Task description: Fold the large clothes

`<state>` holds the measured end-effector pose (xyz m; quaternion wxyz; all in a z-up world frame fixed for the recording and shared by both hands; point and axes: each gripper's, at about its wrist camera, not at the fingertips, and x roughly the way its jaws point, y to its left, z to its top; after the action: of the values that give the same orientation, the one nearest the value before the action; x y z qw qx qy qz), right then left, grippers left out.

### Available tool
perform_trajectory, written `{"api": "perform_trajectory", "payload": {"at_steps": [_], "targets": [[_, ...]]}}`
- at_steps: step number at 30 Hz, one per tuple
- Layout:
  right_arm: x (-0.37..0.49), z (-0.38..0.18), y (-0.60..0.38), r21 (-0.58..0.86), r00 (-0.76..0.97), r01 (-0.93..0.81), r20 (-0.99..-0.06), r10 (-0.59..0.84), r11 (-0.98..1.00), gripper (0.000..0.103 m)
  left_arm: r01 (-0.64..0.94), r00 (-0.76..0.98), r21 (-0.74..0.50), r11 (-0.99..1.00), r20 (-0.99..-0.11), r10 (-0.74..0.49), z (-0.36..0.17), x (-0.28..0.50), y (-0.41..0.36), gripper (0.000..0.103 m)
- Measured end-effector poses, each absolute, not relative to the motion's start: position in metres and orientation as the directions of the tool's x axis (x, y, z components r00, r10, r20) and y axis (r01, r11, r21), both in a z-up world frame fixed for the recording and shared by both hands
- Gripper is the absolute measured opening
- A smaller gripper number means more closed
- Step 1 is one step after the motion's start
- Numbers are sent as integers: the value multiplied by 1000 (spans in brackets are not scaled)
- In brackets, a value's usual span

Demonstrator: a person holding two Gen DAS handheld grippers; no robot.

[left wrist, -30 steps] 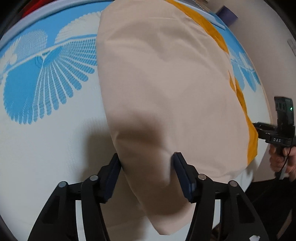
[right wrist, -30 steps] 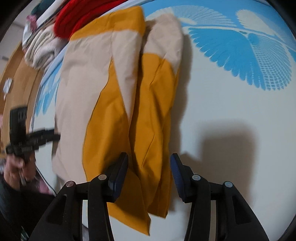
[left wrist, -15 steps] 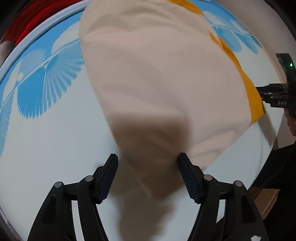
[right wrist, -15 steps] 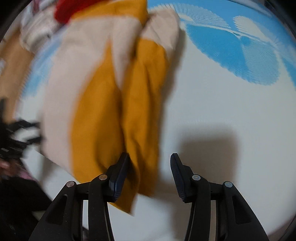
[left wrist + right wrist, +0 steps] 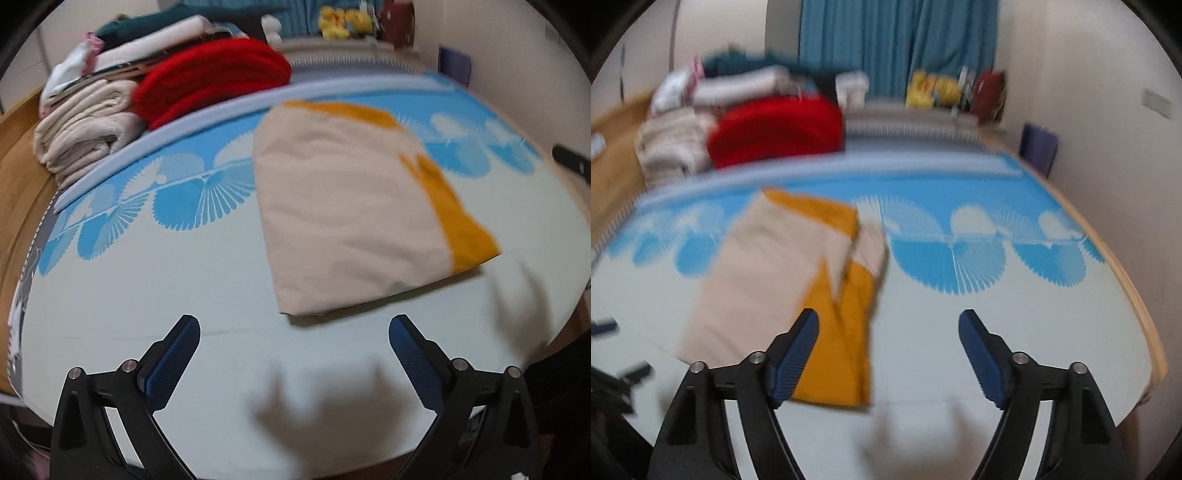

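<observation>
A beige and orange garment (image 5: 354, 214) lies folded flat on the white and blue bed sheet (image 5: 147, 280). It also shows in the right wrist view (image 5: 798, 280), blurred. My left gripper (image 5: 294, 334) is open and empty, held above the sheet just short of the garment's near edge. My right gripper (image 5: 888, 326) is open and empty, above the sheet, with its left finger over the garment's orange part.
A pile of folded laundry sits at the far left of the bed: a red blanket (image 5: 210, 81), beige towels (image 5: 85, 125) and white items. Yellow plush toys (image 5: 343, 24) and a blue curtain (image 5: 897, 40) are at the back. A wall runs along the right.
Both grippers opened wide, let go of the garment and pulled back and up. The garment now lies flat on the bed.
</observation>
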<state>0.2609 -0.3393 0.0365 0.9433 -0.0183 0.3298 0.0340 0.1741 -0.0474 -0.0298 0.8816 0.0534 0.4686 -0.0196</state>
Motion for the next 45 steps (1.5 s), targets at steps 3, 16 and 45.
{"api": "perform_trajectory", "payload": {"at_steps": [3,16,45], "targets": [[209,42,-310,-10,829,-60,-557,44,998,90,47,599,45,998,-801,7,-14,149,-50,102],[128,15,-262,4,771,-124,-629,99,992,91,-39,655,-61,997,-755,-21,-21,84,-49,102],[159,-12,-249,-24,726,-135,-683,83,991,90,-11,655,-80,997,-753,-53,-36,99,-68,102]]}}
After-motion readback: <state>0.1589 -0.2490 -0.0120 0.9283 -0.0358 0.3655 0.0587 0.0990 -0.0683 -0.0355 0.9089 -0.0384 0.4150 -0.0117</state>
